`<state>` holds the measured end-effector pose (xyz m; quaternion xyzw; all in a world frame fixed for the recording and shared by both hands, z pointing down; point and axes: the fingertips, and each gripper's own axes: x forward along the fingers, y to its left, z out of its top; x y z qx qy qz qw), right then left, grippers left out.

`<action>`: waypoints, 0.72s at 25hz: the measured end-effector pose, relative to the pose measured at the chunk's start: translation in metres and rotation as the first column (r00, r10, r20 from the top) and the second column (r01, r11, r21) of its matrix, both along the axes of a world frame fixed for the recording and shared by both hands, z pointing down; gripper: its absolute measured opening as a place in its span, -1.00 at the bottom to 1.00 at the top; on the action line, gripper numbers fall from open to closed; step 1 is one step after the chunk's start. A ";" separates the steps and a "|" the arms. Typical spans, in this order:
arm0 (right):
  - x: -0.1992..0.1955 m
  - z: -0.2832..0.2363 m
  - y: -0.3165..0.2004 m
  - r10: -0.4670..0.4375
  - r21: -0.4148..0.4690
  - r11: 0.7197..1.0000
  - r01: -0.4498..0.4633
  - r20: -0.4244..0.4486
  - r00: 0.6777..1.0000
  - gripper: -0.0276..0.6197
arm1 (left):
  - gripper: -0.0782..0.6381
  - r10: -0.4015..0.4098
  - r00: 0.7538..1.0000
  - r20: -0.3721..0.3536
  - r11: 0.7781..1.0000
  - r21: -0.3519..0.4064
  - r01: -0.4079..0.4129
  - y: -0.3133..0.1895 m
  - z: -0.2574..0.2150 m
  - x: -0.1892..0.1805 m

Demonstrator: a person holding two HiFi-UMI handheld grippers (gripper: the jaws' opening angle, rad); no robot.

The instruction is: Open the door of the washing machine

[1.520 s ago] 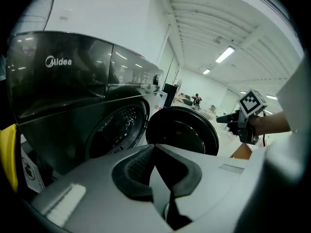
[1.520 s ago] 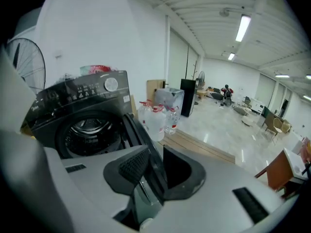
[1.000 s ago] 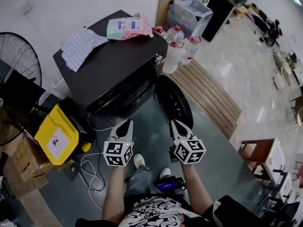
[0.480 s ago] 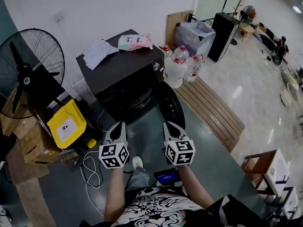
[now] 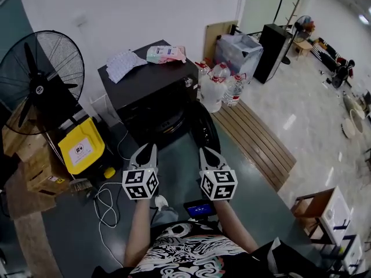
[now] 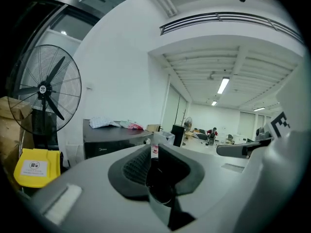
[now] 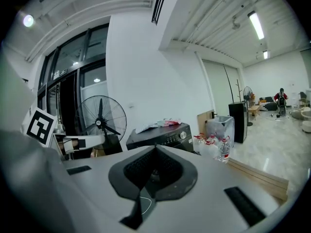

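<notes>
Door (image 5: 207,129) open | left tool (image 5: 148,149) opening, empty | right tool (image 5: 207,153) closed, empty

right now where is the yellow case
In the head view the yellow case sits on the floor at the left, below the standing fan and left of the washing machine.

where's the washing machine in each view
Head view: washing machine, upper centre.
Left gripper view: washing machine, left of centre, just below mid-height.
Right gripper view: washing machine, centre, just below mid-height.
Shared landmark: the standing fan, left of it in all three.
</notes>
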<state>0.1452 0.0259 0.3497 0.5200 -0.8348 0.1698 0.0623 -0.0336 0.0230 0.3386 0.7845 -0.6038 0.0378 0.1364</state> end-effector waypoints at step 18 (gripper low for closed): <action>-0.008 -0.007 0.001 -0.055 0.013 0.998 0.055 -0.018 0.998 -0.91 | -0.67 0.009 0.999 -0.036 1.000 0.000 -0.009 -0.003 0.003 0.006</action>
